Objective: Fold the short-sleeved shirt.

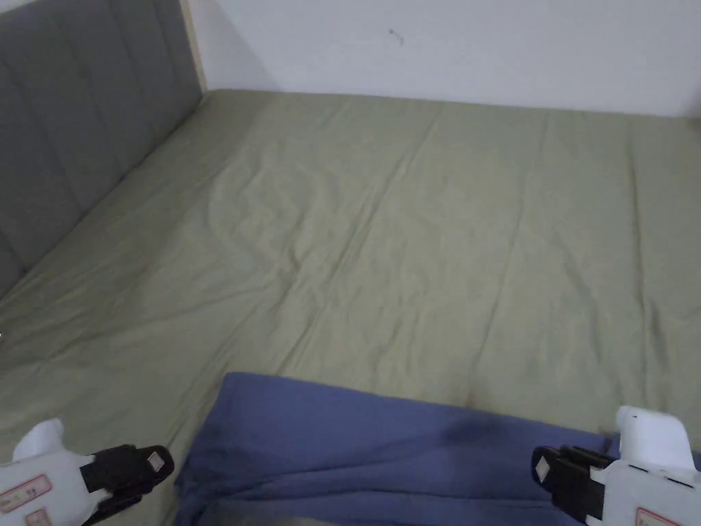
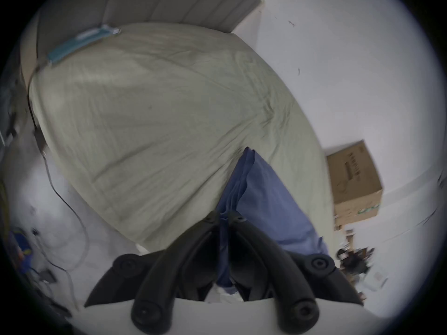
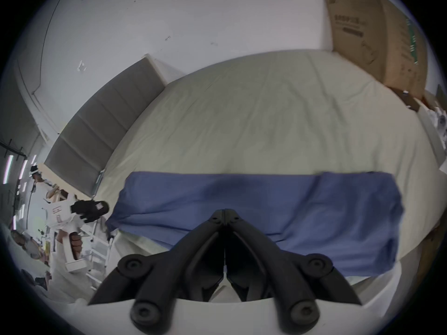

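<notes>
You work over a bed covered by a wrinkled olive-green sheet, with a grey padded headboard along its left edge and a white wall behind its far edge. One cardboard box stands past the bed's far right corner. One blue short-sleeved shirt lies along the near edge. You hold two grippers. Your left gripper has its jaws pinched together on a bunched edge of the shirt. Your right gripper has its jaws closed over the shirt; I cannot tell whether cloth sits between them.
</notes>
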`<state>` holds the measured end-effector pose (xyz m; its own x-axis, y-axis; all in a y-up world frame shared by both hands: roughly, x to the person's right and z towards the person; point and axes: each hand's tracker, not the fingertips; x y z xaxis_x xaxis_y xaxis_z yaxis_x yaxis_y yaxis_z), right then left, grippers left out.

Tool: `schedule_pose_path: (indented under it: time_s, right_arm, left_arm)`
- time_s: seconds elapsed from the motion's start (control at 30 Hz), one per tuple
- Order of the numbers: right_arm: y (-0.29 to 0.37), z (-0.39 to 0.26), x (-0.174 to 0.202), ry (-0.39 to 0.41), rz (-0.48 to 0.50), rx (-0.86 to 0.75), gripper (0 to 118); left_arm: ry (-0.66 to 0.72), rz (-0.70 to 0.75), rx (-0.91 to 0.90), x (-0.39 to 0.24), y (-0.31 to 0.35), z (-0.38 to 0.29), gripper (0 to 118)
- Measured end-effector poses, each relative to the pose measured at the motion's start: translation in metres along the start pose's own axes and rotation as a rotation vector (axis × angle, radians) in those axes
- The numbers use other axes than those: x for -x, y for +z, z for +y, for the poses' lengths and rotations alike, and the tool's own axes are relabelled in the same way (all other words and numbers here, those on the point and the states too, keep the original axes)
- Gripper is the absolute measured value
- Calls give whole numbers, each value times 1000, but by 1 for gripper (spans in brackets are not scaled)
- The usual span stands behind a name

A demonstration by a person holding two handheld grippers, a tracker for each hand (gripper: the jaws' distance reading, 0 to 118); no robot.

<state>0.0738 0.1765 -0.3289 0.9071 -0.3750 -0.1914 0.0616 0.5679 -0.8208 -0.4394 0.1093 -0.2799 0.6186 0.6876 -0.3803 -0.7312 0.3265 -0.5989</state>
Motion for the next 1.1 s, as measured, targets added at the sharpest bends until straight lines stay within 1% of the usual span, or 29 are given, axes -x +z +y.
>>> schedule_pose_path:
  time_s: [0.03,0.07,0.1,0.13,0.2,0.27,0.4,0.43,0.47,0.5,0.53,0.57,0.6,0.63,0.67,0.7,0.73,0.77,0.83,0.87,0.9,0.93,0.97,1.0,1.03,1.07,1.1]
  right_arm:
    - [-6,-1,3,11,-15,-7,0]
    - [-9,-3,7,28,-14,5,0]
    - [-12,-6,11,54,-14,30,0]
    - [-20,0,12,51,-22,30,0]
    - [-26,1,11,52,-15,53,0]
    - [-27,0,10,43,-25,57,0]
    - [-37,5,3,9,-33,81,0]
    - [-34,4,7,-1,-34,87,0]
    - [-34,4,7,-11,-37,98,0]
    - [-34,4,7,-17,-40,104,0]
    - [-44,5,4,-23,-36,105,0]
    - [-45,4,3,-31,-33,113,0]
    - [-42,4,3,-36,-35,119,0]
    - [-40,3,2,-41,-36,122,0]
    - [-38,3,2,-51,-40,118,0]
    - [-36,3,1,-64,-38,110,0]
    - [-34,4,1,-79,-30,104,0]
    - [-43,7,3,-103,-27,99,0]
    - [-40,4,-17,-146,-22,85,0]
    - [-39,4,-21,-161,-19,78,0]
    - [-37,5,-26,-20,-32,-55,0]
    - [-36,4,-30,-43,-29,-56,0]
    - [-34,4,-33,-44,-27,-64,0]
    - [-41,9,-21,-61,-26,-80,0]
    - [-41,10,-21,-74,-24,-93,0]
    - [-17,7,-44,-196,97,-29,0]
    - [-15,7,-45,-222,97,-47,0]
  left_arm:
    - [25,-13,14,3,-3,1,47]
    - [35,-24,28,8,-9,2,83]
    - [43,-44,50,11,-17,2,102]
    - [50,-76,80,13,-28,2,107]
    - [75,-128,91,21,-40,2,108]
    - [70,-112,82,23,-46,5,108]
    - [252,-297,76,34,-54,6,108]
    - [269,-324,82,34,-61,5,107]
    - [265,-347,100,31,-67,3,98]
    - [238,-314,103,30,-77,1,81]
    - [208,-246,124,30,-83,0,45]
    - [238,-136,145,29,-91,-4,8]
    - [260,-205,133,42,-102,-3,8]
    - [279,-284,147,46,-95,5,7]
    - [264,-226,142,41,-89,11,7]
    - [207,-173,129,32,-84,16,7]
    - [156,-149,127,25,-79,14,7]
    - [126,-141,137,15,-76,16,7]
    - [69,-156,125,-6,-69,20,7]
    - [43,-170,123,-30,-62,19,7]
    - [-2,-186,116,-52,-58,18,7]
    - [-43,-191,112,-73,-56,16,7]
    - [-113,-194,115,-95,-55,14,7]
    - [-195,-205,122,-125,-51,6,7]
    - [-257,-211,134,-152,-52,-3,7]
    - [-333,-220,143,-177,-55,-12,7]
    - [-408,-237,161,-203,-60,-26,7]
